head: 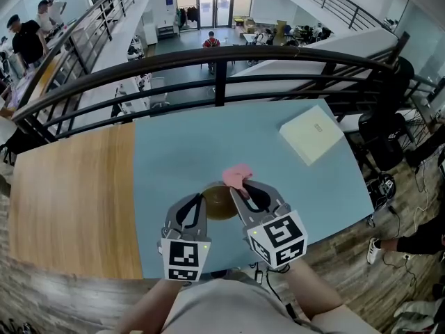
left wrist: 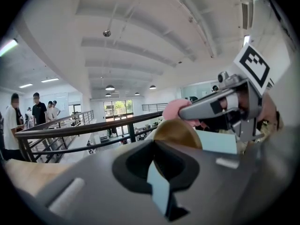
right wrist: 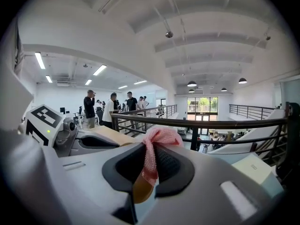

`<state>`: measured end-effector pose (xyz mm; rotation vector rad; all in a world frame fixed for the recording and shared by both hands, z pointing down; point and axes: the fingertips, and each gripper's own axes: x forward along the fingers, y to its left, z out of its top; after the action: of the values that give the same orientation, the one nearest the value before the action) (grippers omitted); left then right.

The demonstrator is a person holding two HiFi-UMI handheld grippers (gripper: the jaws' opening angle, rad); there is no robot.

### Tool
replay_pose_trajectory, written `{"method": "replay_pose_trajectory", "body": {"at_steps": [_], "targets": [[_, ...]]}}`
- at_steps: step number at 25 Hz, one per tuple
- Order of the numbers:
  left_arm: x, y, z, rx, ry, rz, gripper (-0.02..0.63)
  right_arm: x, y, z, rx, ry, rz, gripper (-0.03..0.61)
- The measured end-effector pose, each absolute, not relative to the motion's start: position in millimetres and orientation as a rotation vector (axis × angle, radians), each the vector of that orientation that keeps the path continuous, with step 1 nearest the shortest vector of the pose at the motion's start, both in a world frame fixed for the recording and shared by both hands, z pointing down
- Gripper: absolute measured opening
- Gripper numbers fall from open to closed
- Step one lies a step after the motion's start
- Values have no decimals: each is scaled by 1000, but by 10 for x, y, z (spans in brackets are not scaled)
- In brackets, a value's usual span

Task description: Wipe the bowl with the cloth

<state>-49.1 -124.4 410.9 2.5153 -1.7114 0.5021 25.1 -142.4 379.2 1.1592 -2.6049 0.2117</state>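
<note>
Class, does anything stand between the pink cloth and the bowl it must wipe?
Nothing visible does. The cloth, pinched in the right gripper, is right beside the bowl, which the left gripper appears to grip by its rim.

White box on blue tabletop, black railing, wooden tabletop
</note>
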Motion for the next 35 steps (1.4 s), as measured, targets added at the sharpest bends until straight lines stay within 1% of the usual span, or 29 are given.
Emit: {"method": "replay_pose_trajectory", "body": {"at_steps": [7, 12, 17, 25, 35], "targets": [[-414, -1284, 4176, 2554, -1668, 550, 8, -38, -1439, 3735, 1091, -2687, 224, 51], [-483, -1415, 4271, 2517, -1618, 546, 8, -132, -1556, 3720, 1106, -2713, 238, 51], [-658, -1586, 4471, 2376, -1562, 541, 8, 47, -1758, 3771, 1189, -2675, 256, 51], [-984, -2052, 4774, 2176, -1566, 421, 8, 258, -2106, 4040, 1268, -2600, 297, 51], [-1104, -2616, 5049, 2028, -1513, 341, 11, 459, -2490, 4483, 1350, -2559, 454, 51]]}}
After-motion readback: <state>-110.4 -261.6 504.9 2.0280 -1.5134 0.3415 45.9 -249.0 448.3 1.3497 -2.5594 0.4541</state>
